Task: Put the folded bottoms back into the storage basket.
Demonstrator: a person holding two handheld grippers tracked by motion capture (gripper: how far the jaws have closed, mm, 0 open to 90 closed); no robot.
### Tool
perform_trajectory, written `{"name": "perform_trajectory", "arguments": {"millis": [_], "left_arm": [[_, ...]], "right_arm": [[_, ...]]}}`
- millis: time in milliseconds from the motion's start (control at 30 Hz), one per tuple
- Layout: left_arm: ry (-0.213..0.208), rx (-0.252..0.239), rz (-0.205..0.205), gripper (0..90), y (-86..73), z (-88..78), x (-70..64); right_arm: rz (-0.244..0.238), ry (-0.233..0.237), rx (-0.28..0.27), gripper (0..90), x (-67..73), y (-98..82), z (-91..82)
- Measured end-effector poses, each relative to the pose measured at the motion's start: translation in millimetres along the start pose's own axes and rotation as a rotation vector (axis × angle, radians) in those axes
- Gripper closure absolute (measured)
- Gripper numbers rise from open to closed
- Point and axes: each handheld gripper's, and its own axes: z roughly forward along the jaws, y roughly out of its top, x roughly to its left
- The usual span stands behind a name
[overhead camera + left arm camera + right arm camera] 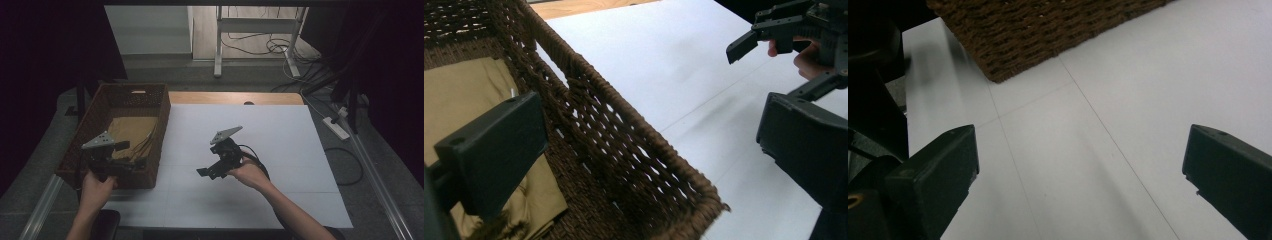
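Straddling the basket [150, 172] wall, your left tool [644, 145] was spread wide.
Your right tool [212, 169] gaped empty too; closing could have snagged wicker, missing the tan cloth [131, 131].

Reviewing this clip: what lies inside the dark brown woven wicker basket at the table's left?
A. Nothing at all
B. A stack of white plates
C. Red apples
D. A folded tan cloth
D. A folded tan cloth lies on the floor of the dark brown woven wicker basket; the open left gripper straddles the basket's near wall, one jaw over the cloth.
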Motion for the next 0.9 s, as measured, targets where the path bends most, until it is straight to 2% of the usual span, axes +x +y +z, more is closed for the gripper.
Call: {"name": "perform_trajectory", "arguments": {"millis": [200, 333, 600, 900], "left_arm": [[-0.001, 0.001, 0.0, 0.0, -7.1, -7.0, -8.5], [0.013, 0.006, 0.01, 0.0, -13.1, -11.9, -14.6], [0.013, 0.004, -0.012, 0.0, -30.8, -24.8, -22.9], [0.02, 0.021, -0.007, 0.1, -44.4, -29.4, -26.5]], "right_arm": [[0.022, -0.026, 0.009, 1.1, -6.9, -15.5, -11.1], [0.033, -0.035, 0.012, 0.4, -9.7, -23.6, -14.9], [0.069, -0.065, 0.001, 0.4, -11.8, -42.1, -30.2], [0.057, -0.108, -0.038, 0.4, -8.5, -52.5, -44.3]]}}
